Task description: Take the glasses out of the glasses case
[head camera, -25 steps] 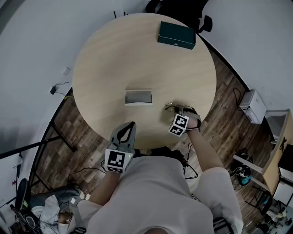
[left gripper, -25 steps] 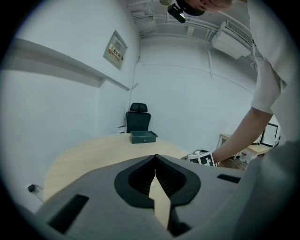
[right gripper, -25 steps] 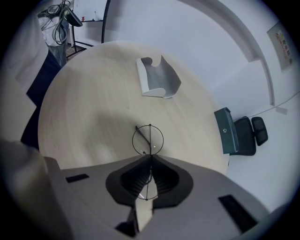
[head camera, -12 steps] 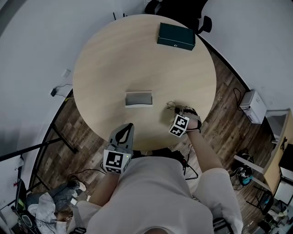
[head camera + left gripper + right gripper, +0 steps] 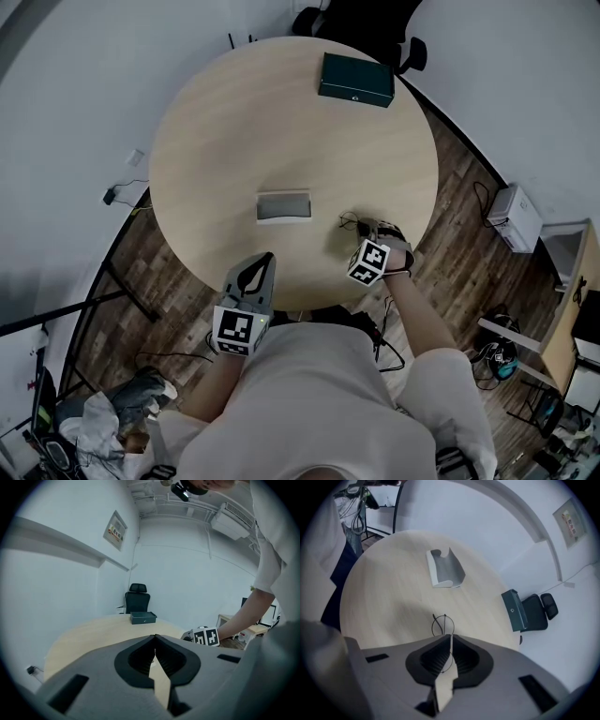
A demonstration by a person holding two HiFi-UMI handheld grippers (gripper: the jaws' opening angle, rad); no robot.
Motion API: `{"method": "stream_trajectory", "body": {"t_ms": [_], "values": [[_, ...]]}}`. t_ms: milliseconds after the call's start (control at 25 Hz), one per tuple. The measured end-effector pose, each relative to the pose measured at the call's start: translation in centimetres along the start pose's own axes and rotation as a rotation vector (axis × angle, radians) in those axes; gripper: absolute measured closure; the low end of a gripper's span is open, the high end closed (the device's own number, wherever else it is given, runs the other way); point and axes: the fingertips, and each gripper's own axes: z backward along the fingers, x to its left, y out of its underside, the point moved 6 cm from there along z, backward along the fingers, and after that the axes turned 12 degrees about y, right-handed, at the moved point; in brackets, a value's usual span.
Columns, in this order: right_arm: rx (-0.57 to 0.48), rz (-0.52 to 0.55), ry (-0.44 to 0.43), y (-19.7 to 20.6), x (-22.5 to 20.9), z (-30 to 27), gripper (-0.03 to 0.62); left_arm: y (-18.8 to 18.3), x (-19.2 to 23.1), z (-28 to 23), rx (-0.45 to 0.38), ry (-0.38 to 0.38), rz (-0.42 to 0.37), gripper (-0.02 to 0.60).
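Right gripper view: clenched in the right gripper [image 5: 451,637], thin wire-framed glasses [image 5: 442,626], low centre of frame, over the round wooden table [image 5: 389,602]. Upper middle, well apart from these, lying open: grey glasses case [image 5: 444,569]. Left gripper view: pressed together on nothing, left gripper [image 5: 155,637], frame centre.

Bare table [image 5: 216,131] lies between glasses case [image 5: 283,205] and box [image 5: 355,80].

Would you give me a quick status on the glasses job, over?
Right gripper shut on the glasses, clear of the glasses case. Left gripper shut, empty, near table edge. Case open and empty mid-table. No obstacle; green box far off.
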Motion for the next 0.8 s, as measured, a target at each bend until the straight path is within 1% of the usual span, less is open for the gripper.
{"method": "stream_trajectory", "body": {"t_ms": [160, 280, 480, 640, 800], "values": [[-0.043, -0.103, 0.067, -1.1, -1.7, 2.3, 0.582, -0.3, -0.3, 0.4, -0.011, 0.012, -0.01, 0.574], [-0.094, -0.186, 0.121, -2.7, -2.9, 4.4, 0.582, -0.5, -0.3, 0.9, -0.016, 0.019, -0.022, 0.574], [-0.211, -0.415, 0.199, -5.3, -4.9, 8.5, 0.582, -1.4, -0.1, 1.7, -0.044, 0.02, -0.046, 0.574], [-0.309, -0.549, 0.264, -7.3, -5.7, 12.1, 0.582, -2.0, 0.2, 2.3, -0.069, 0.01, -0.054, 0.574], [-0.393, -0.708, 0.287, -9.5, -6.1, 15.6, 0.582, -3.1, 0.7, 3.2, -0.114, -0.015, -0.075, 0.574]]}}
